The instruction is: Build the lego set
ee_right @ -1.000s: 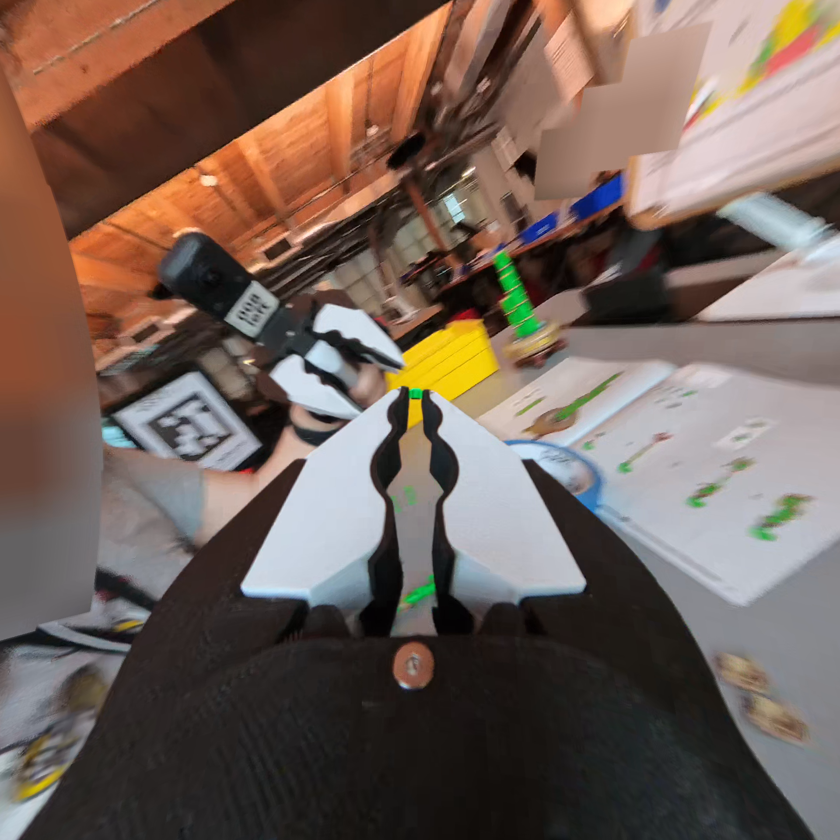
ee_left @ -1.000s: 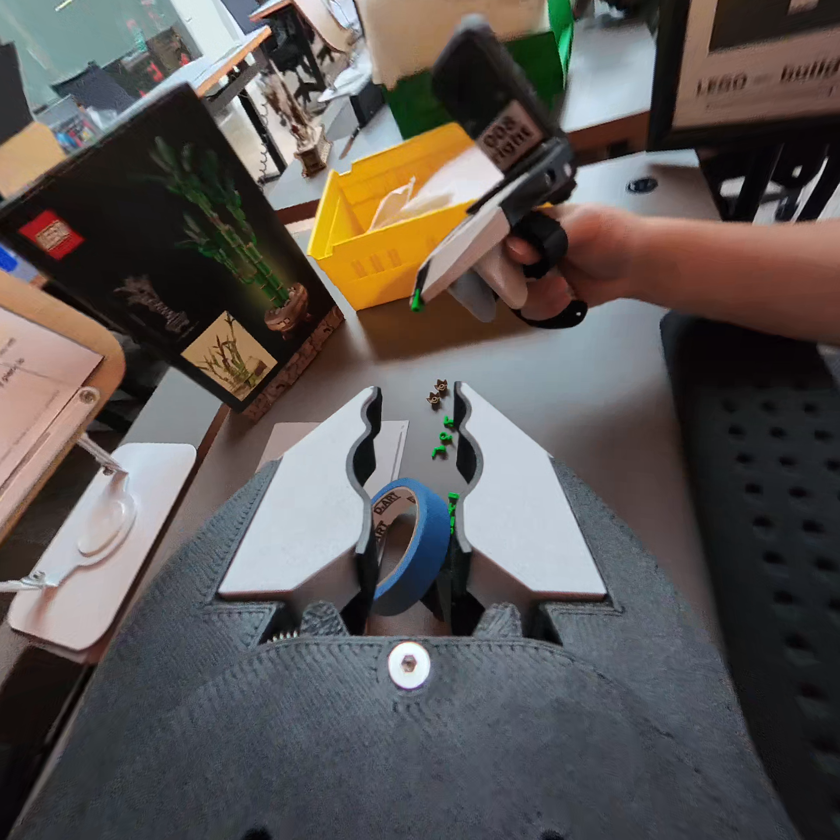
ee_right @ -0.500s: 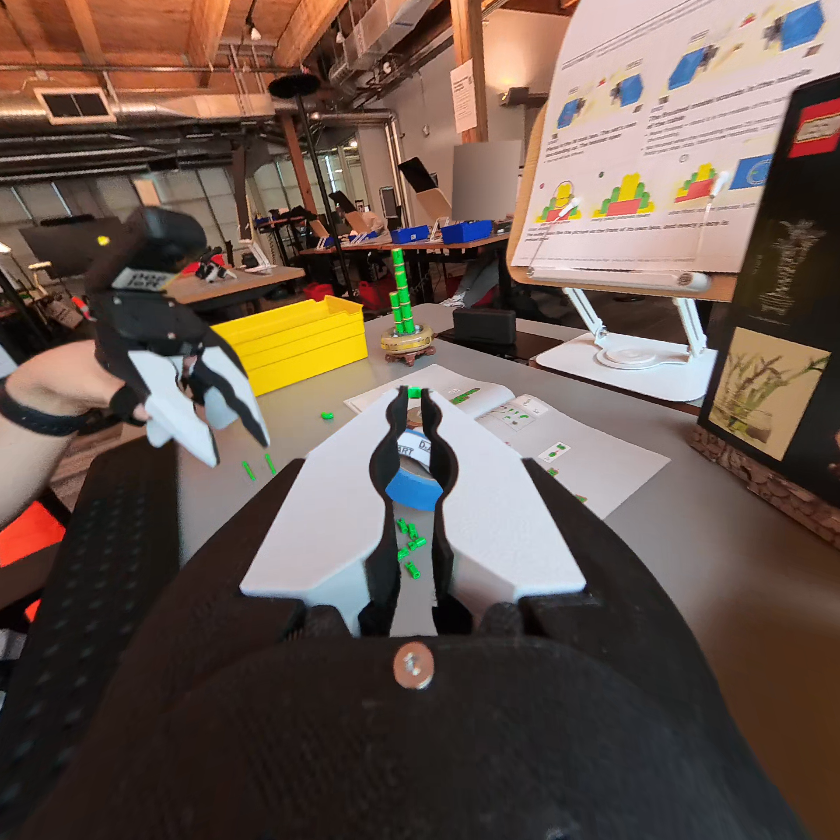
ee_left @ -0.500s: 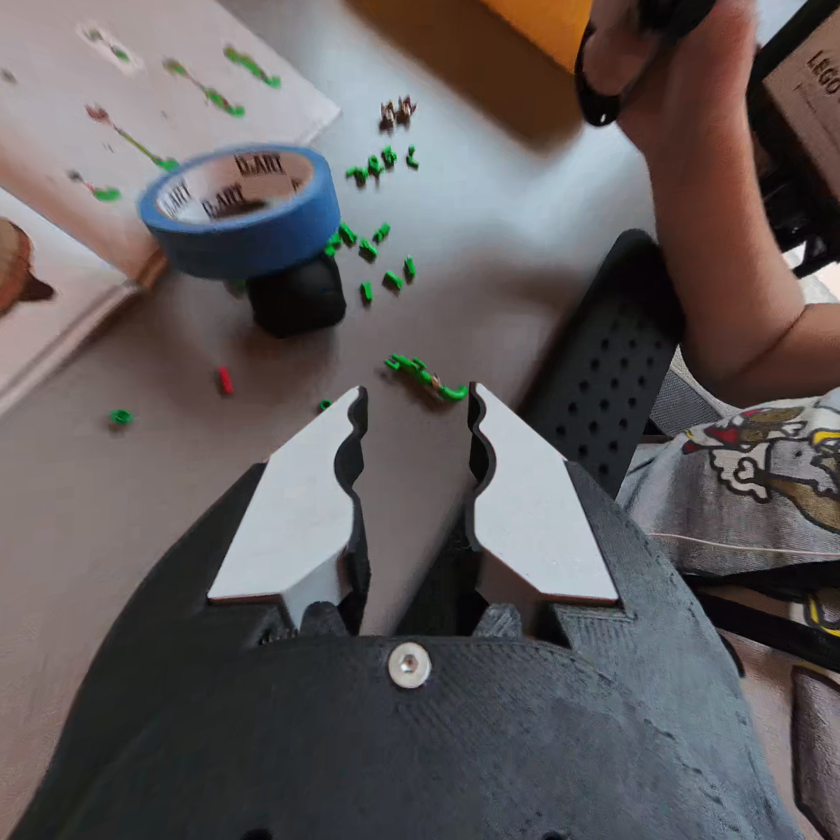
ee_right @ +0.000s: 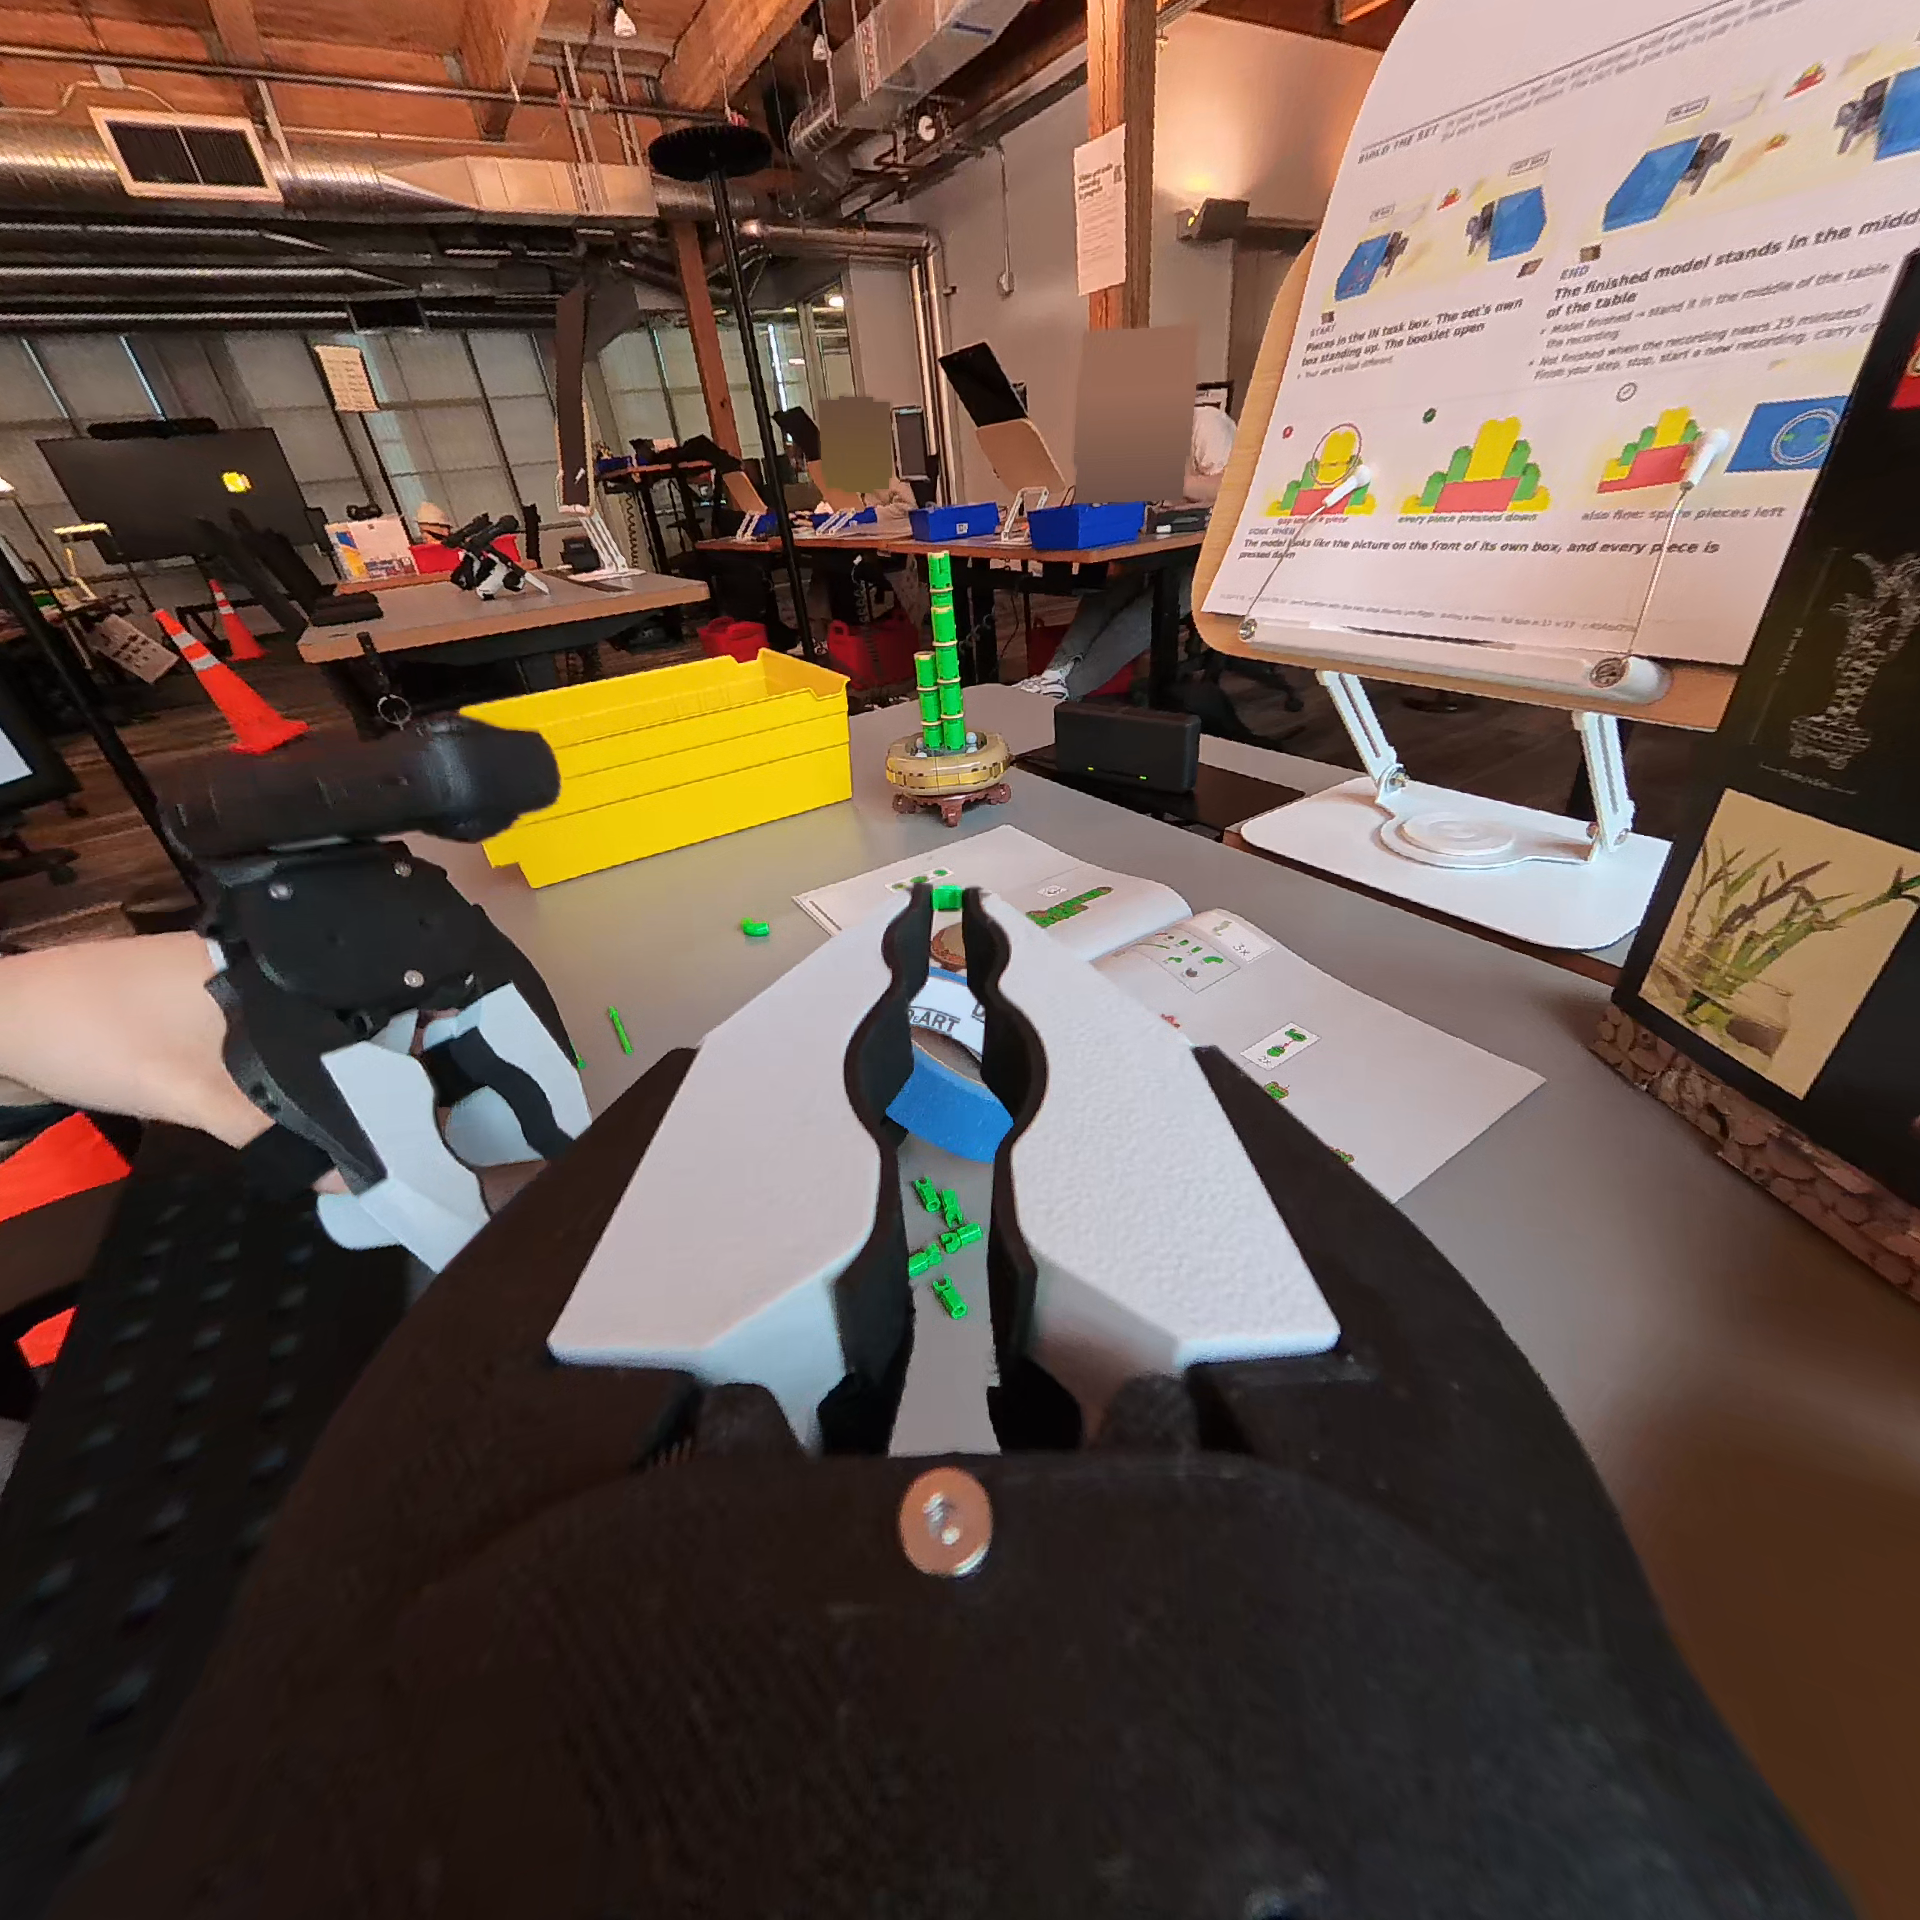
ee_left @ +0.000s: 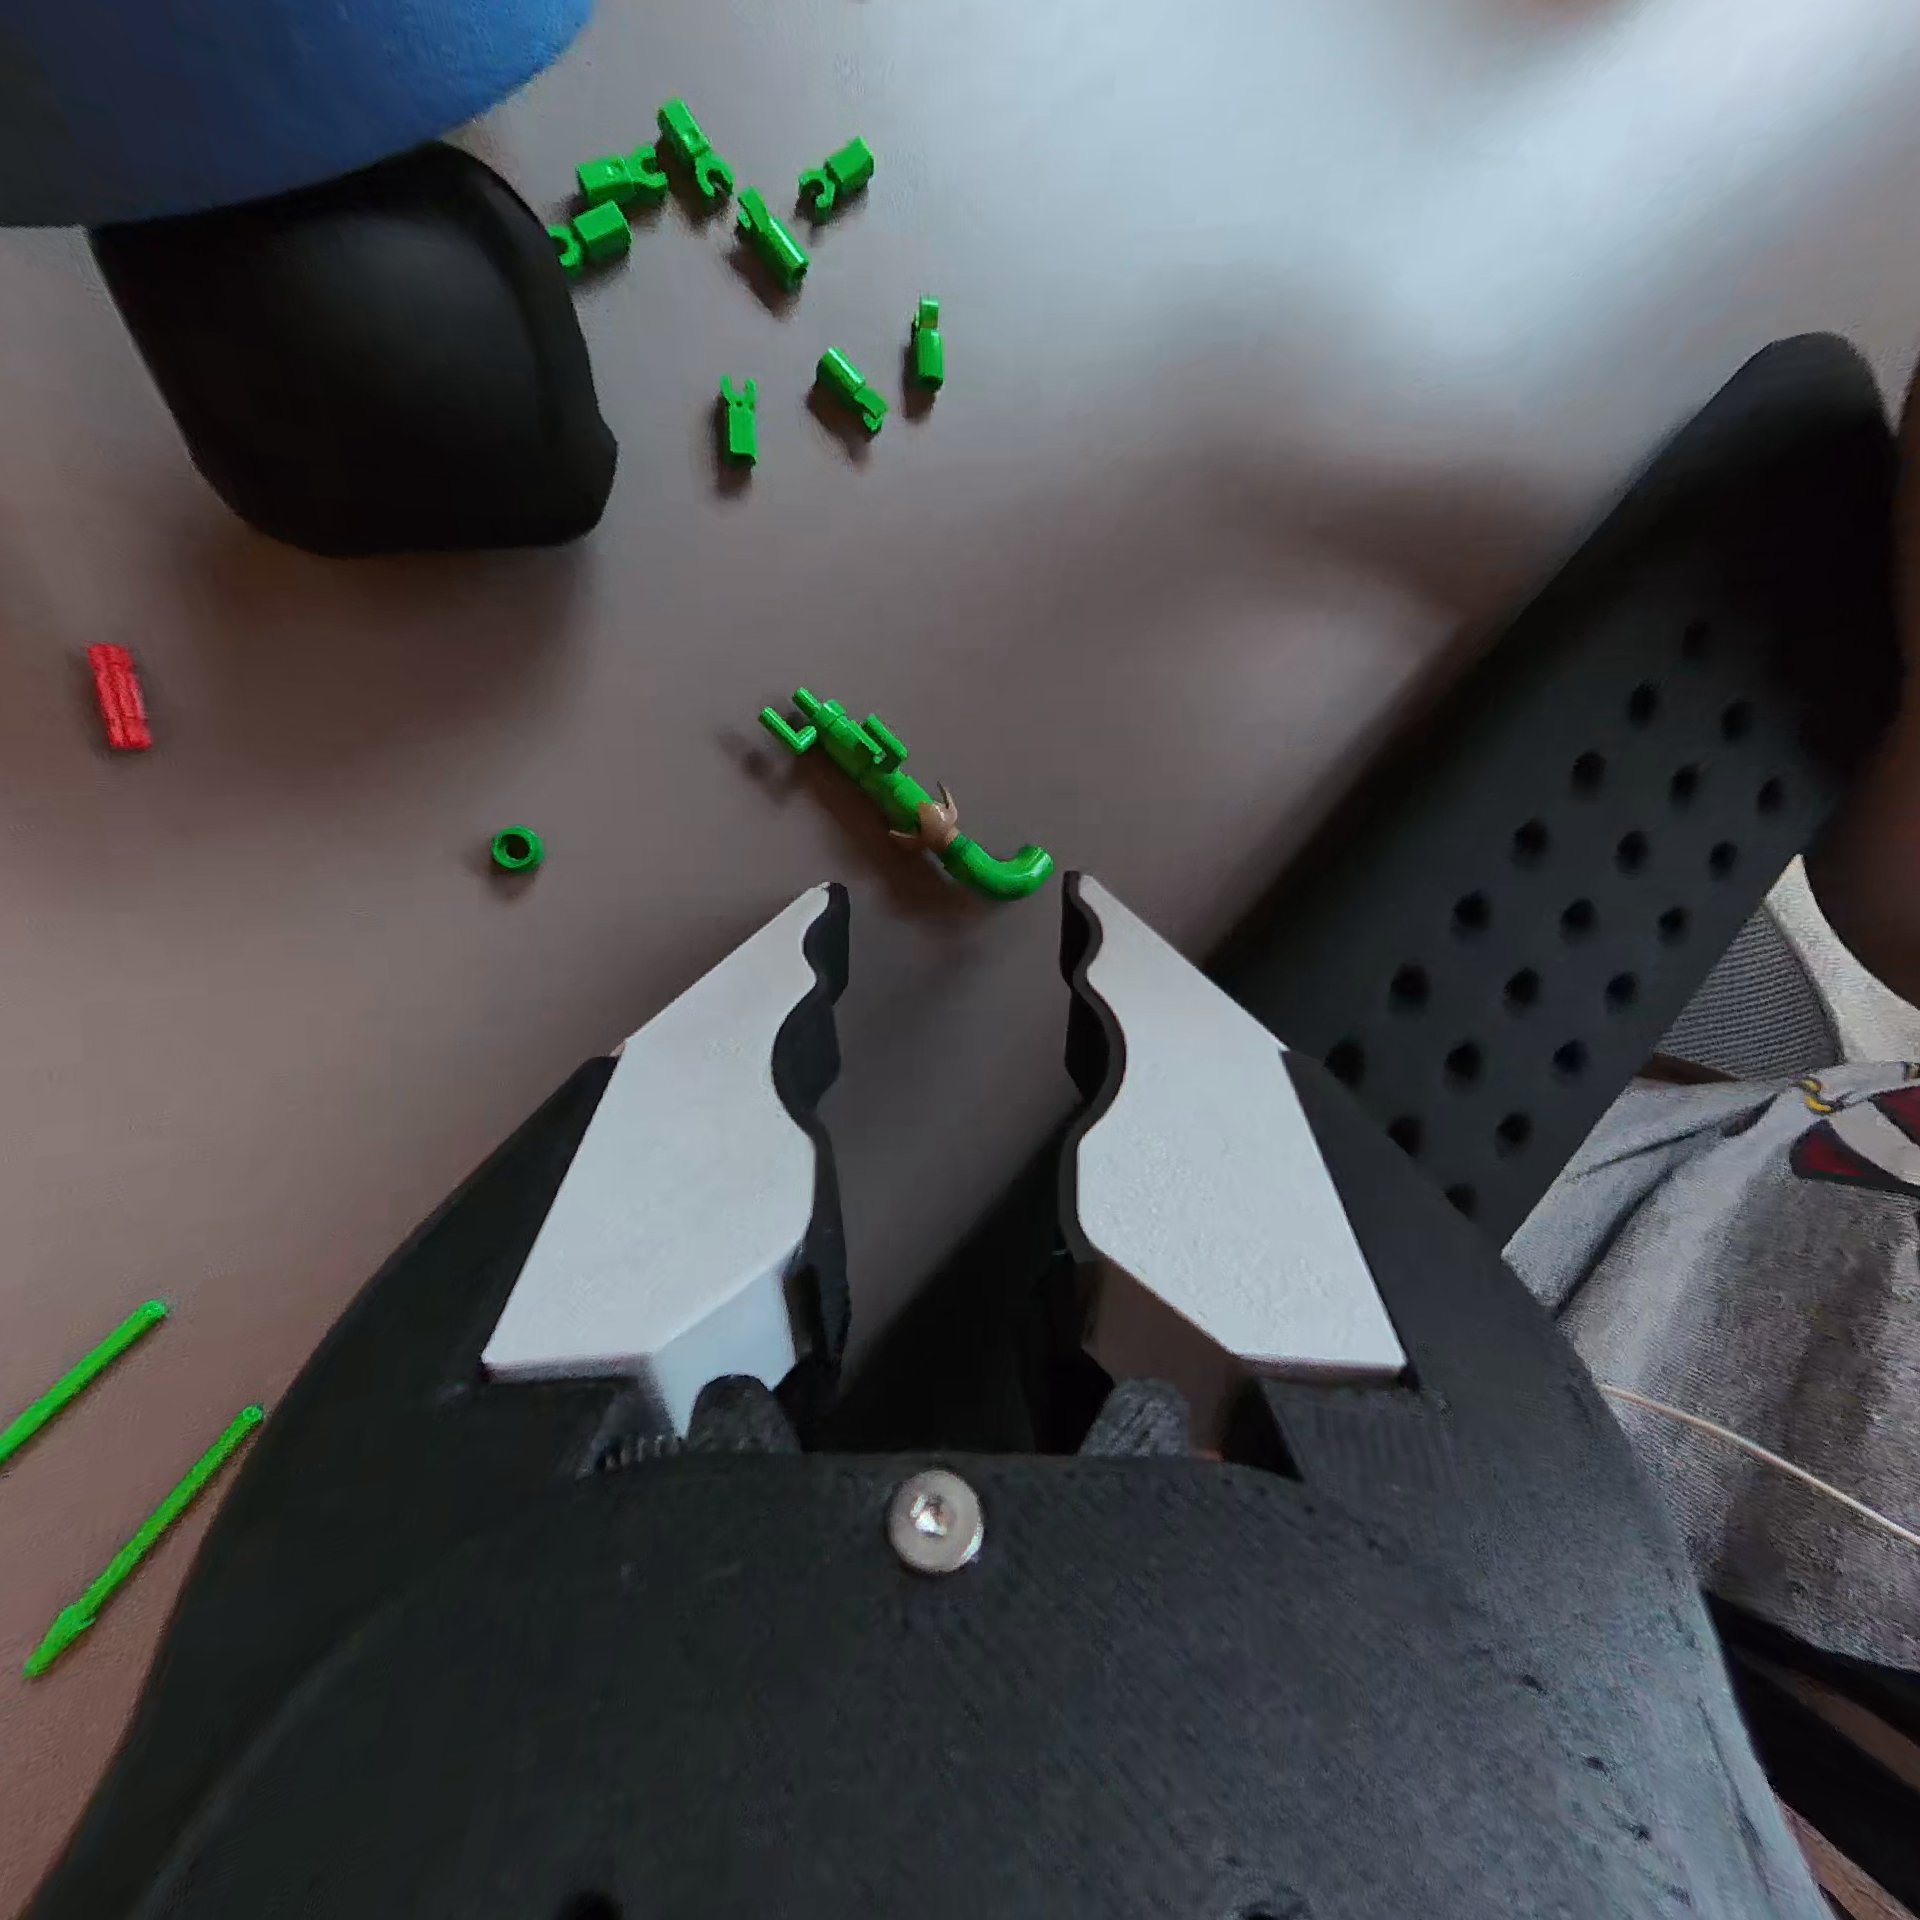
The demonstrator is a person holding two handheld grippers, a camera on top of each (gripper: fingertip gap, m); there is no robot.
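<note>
The small green plastic sprig with a tan collar and hooked end (ee_left: pixel 902 800) lies on the grey table (ee_left: pixel 1143 416), just beyond the left tongs (ee_left: pixel 951 891), which gape wide above it. The right tongs (ee_right: pixel 943 900) pinch a tiny green stud (ee_right: pixel 945 896). Likely step: picking up the sprig; next, lower the tongs astride its stem and close gently.

My left claw (ee_left: pixel 951 894) is white and black. The twig piece (ee_left: pixel 899 795) is green with a tan bit. The small stick (ee_left: pixel 122 696) is red, the surface (ee_left: pixel 1143 416) is grey, the bin (ee_right: pixel 675 764) is yellow, and the tape roll (ee_right: pixel 951 1101) is blue.
</note>
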